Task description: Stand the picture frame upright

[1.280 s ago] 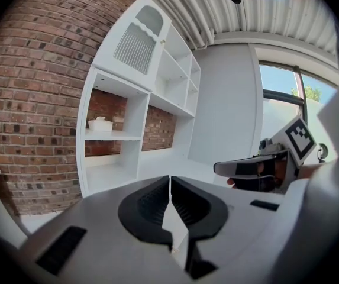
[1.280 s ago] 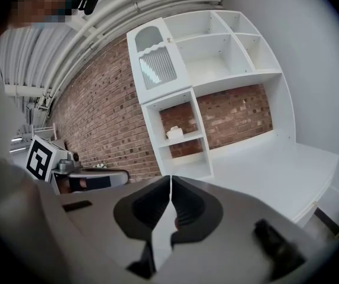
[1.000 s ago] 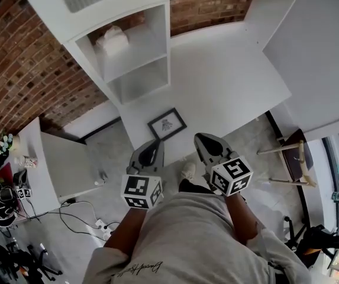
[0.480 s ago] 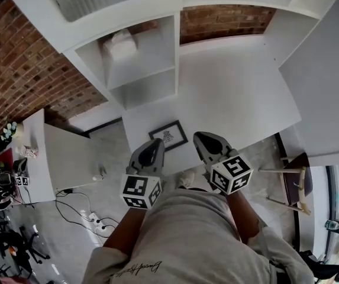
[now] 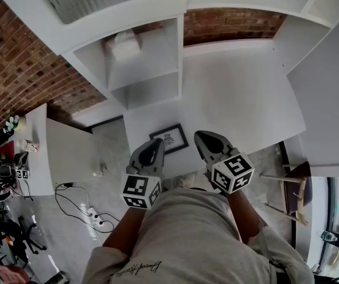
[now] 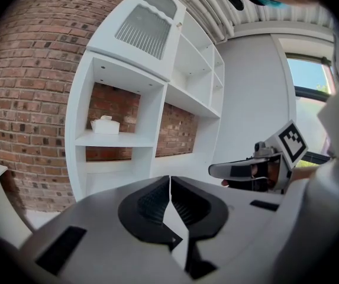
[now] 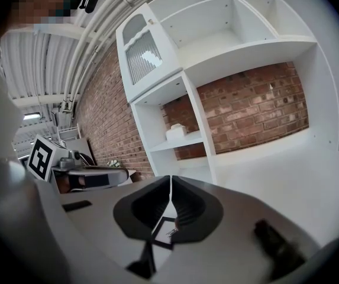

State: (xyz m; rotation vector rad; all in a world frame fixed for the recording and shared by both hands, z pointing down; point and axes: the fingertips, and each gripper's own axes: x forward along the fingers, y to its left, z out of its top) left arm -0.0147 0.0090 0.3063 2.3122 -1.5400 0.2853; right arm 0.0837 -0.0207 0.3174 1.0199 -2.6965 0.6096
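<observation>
Currently I have both tongs closed and empty. The left gripper [image 6: 170,185] shows its jaws pressed together with nothing in them, and the right gripper [image 7: 170,185] looks the same. From the head view, the frame [image 5: 168,139] lies flat and face up on the white desk [image 5: 240,93], close to its near edge. It sits between the two grippers' tips, which are held above the desk and clear of it. In the right gripper view I see part of the frame below the closed jaws. Behind it and to the left, a shelf unit [image 5: 178,58] stands against the brick wall [image 5: 21,70]. A small white box [image 5: 125,43] rests on its upper shelf.
</observation>
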